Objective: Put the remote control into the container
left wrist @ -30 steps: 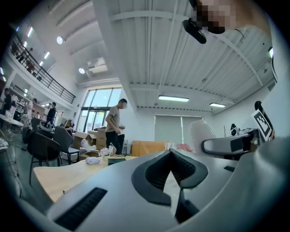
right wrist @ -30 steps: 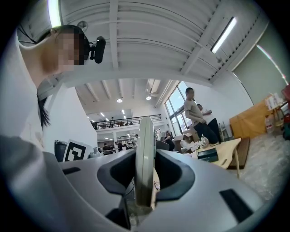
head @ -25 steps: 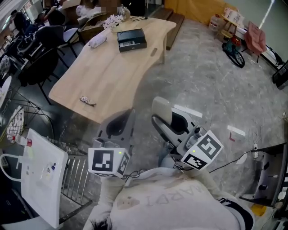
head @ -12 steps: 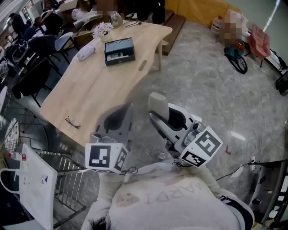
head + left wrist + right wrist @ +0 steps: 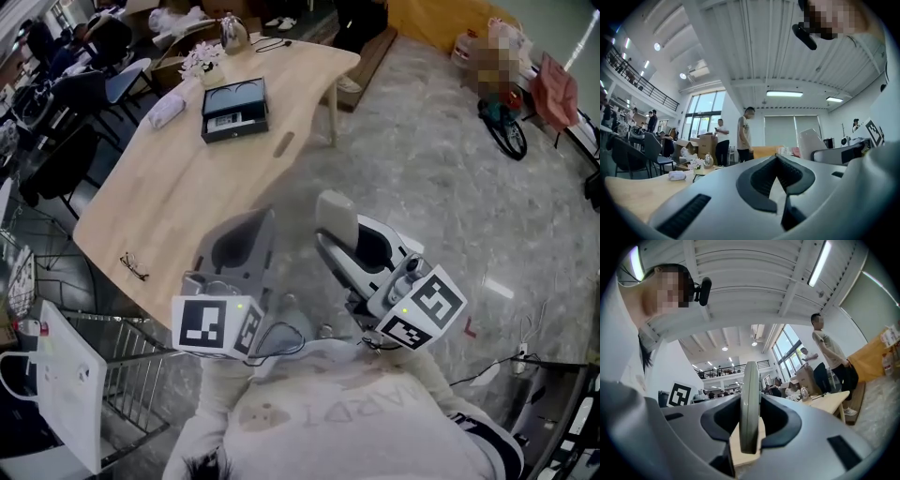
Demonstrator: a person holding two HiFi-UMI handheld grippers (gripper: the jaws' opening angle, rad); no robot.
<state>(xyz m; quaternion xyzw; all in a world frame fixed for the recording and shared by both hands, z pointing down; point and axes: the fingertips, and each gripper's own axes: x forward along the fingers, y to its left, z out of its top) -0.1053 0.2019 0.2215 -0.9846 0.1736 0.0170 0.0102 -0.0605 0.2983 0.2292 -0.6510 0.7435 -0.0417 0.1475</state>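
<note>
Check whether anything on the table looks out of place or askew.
A pair of glasses lies alone close to the near edge of the table, far from the other things; it could be knocked off. The black container sits flat, and nothing looks spilled or damaged.

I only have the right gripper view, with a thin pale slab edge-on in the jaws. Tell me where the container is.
Observer: The black container sits near the far end of the table, ahead and to the left of the right gripper.
Operator: Describe the slab from above.
Observer: The slab shows a pale, rounded-rectangular face. I can make out no buttons on it.
Operator: Report the left gripper.
Observer: The left gripper is beside the right one, over the table's near edge, jaws together with nothing between them.
</note>
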